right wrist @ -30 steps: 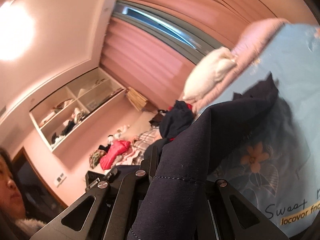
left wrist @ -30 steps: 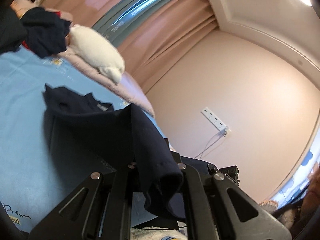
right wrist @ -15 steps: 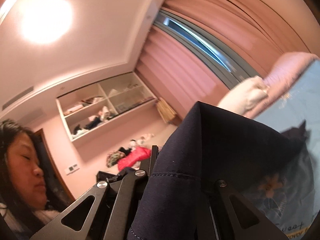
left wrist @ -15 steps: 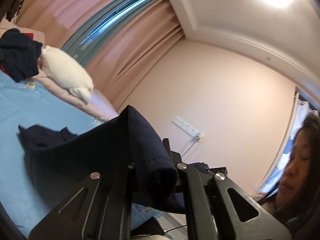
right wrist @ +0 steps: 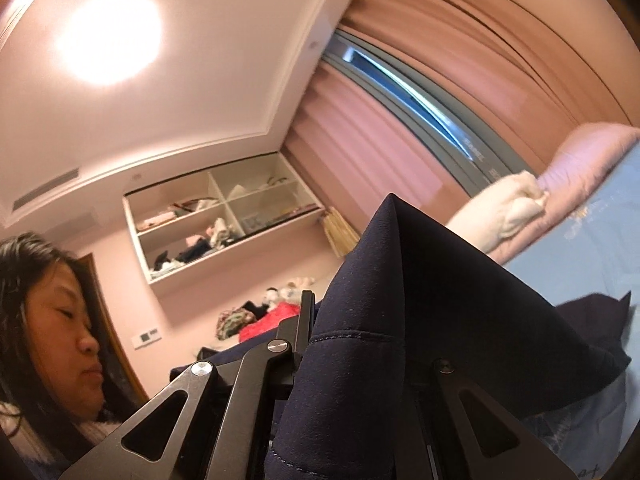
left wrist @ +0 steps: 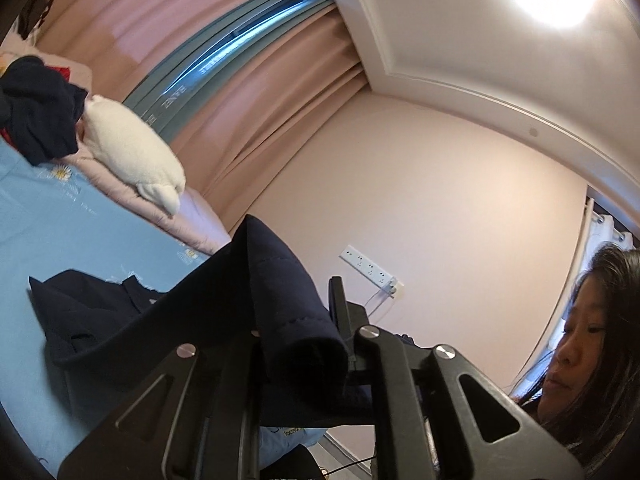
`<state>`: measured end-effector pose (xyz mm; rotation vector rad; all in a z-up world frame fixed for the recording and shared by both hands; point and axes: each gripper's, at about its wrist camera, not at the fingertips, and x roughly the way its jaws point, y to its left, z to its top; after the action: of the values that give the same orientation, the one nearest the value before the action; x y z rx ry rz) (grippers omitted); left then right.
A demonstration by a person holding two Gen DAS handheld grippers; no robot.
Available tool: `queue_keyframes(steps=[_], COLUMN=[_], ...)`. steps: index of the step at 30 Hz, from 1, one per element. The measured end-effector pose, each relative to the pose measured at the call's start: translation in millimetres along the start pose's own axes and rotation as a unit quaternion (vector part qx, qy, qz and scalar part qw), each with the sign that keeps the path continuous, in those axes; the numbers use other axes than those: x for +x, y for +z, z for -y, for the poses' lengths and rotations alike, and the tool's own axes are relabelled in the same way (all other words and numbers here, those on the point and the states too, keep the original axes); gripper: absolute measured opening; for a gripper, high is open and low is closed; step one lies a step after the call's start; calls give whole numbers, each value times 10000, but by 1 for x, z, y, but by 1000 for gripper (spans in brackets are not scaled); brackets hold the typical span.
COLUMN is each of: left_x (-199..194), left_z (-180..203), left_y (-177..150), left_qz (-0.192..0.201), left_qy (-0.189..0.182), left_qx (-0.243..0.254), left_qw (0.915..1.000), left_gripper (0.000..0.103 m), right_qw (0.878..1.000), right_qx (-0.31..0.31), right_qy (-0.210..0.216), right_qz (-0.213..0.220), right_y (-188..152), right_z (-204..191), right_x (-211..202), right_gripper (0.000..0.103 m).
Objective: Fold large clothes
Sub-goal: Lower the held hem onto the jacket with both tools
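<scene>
Both grippers are pinching the same dark navy knit garment [left wrist: 224,304], each at a hemmed edge. The left gripper [left wrist: 304,344] is clamping a rolled bunch of stitched hem, though its jaws are easing open a touch with the cloth still wedged between them, so I'd guess that grip is getting looser. The right gripper [right wrist: 360,368] is closed tight on its own hemmed edge, fabric draping over the fingers and hiding the pads.

Why hold it like this? My guess is that she's lifting one end up off the light blue flower-print bedsheet [left wrist: 80,232] so the held edge can be carried over for a fold. Both held spots are peaking up like little tents, with the cloth sloping down and away from them onto the sheet.

So the garment's long axis is running from the grippers out across that sheet, toward the fluffy white pillow [left wrist: 136,156] and pale pink quilt [right wrist: 588,156] at the far end. The far end is lying rumpled on the sheet, well short of the pillow. A dark clothes pile [left wrist: 36,108] is sitting just beside that pillow.
</scene>
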<state>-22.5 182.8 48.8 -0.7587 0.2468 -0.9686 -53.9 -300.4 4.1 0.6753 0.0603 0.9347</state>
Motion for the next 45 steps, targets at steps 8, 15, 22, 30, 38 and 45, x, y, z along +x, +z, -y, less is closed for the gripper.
queue_keyframes(steps=[8, 15, 22, 30, 38, 45], left_x=[10, 18, 26, 36, 50, 57], left_z=[-22, -53, -77, -91, -121, -145], left_y=[-1, -4, -7, -3, -1, -7], left_qz=[-5, 66, 55, 75, 141, 33], left_qy=[440, 839, 1110, 1309, 1521, 1855], left_qx=[-195, -510, -684, -768, -1018, -1188], left_qw=[9988, 9951, 9914, 9884, 9830, 9754], left_gripper=[13, 16, 17, 17, 15, 13], right_qw=[9991, 9963, 9935, 9902, 9828, 9706], right_qx=[262, 439, 539, 682, 995, 1339], right_qy=[-325, -735, -999, -1217, -1552, -1962], right_qz=[65, 2, -87, -25, -72, -382], right_y=[3, 5, 3, 4, 5, -11], right_z=[20, 39, 56, 73, 101, 127], right_x=[3, 12, 22, 22, 29, 37], right_gripper=[10, 10, 10, 10, 10, 10])
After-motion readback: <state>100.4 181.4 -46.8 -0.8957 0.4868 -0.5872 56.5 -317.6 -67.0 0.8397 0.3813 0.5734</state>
